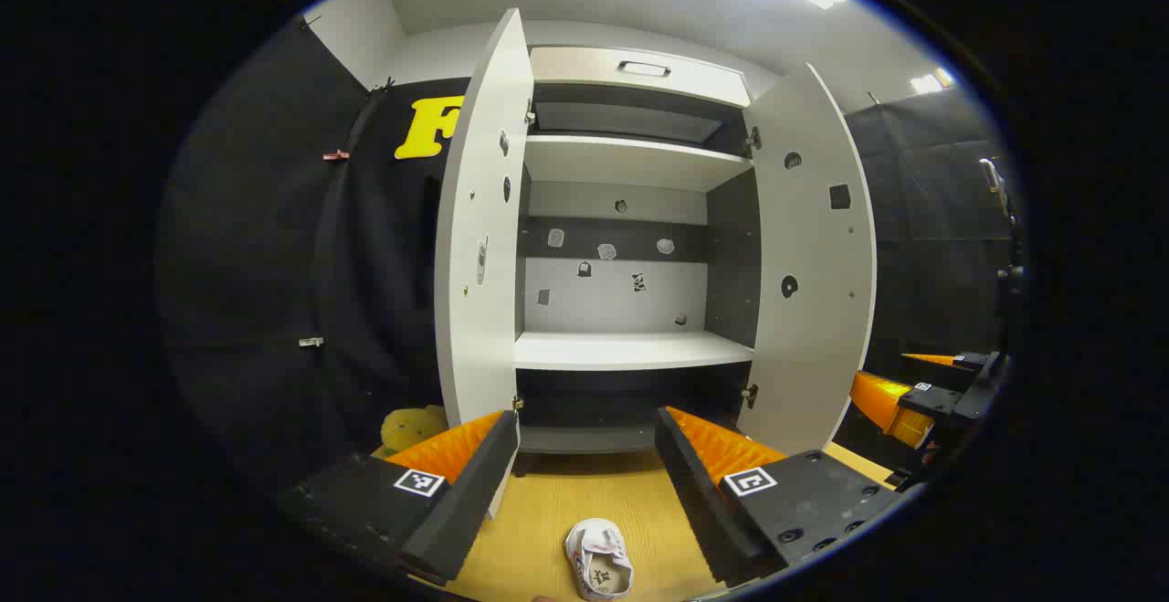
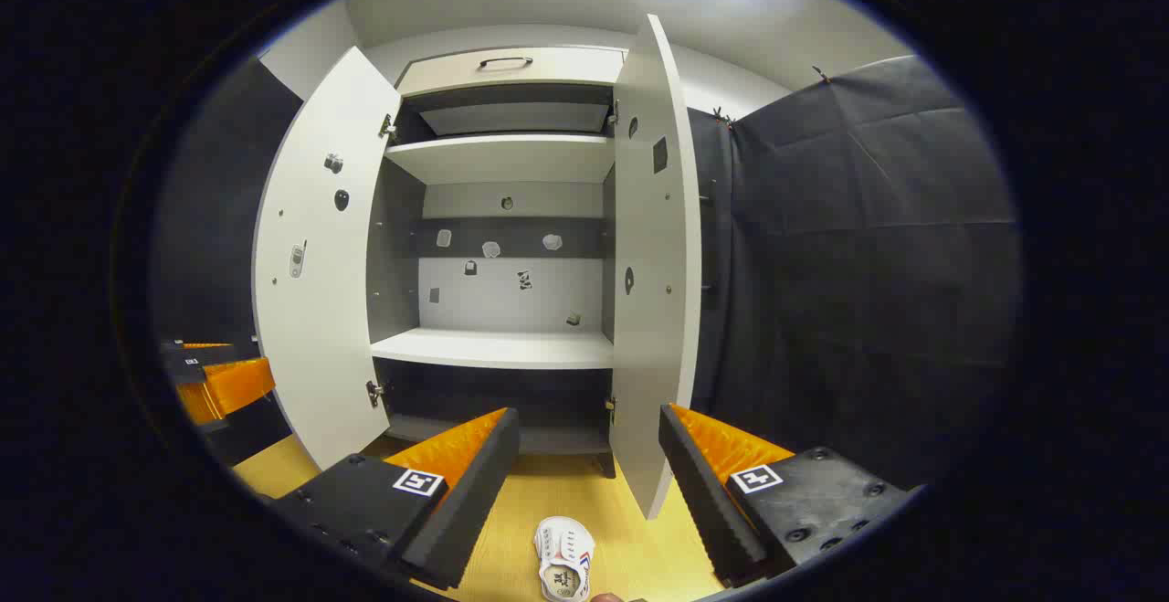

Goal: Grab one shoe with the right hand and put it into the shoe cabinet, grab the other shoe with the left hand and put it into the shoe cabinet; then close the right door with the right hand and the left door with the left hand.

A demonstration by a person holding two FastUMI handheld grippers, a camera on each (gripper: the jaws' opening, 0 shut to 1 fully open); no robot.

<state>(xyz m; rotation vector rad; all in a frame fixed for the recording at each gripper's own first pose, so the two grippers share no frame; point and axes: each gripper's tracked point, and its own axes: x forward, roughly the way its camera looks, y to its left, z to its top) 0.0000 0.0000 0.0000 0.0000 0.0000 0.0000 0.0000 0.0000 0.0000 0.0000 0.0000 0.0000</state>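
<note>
Left gripper (image 1: 584, 483) hangs wide open at the bottom of the left gripper view, gripping nothing, and between its fingers low in the frame a white shoe (image 1: 598, 561) lies on the wooden floor (image 1: 584, 492), the shoe cabinet (image 1: 630, 246) beyond with left door (image 1: 479, 246) and right door (image 1: 813, 282) both swung out. Right gripper (image 2: 589, 483) is spread just as wide and empty in the right gripper view, the other shoe (image 2: 563, 570) on the floor at bottom centre. The right door's edge juts toward that gripper, centre frame, black cloth wall (image 2: 858, 264) behind.
</note>
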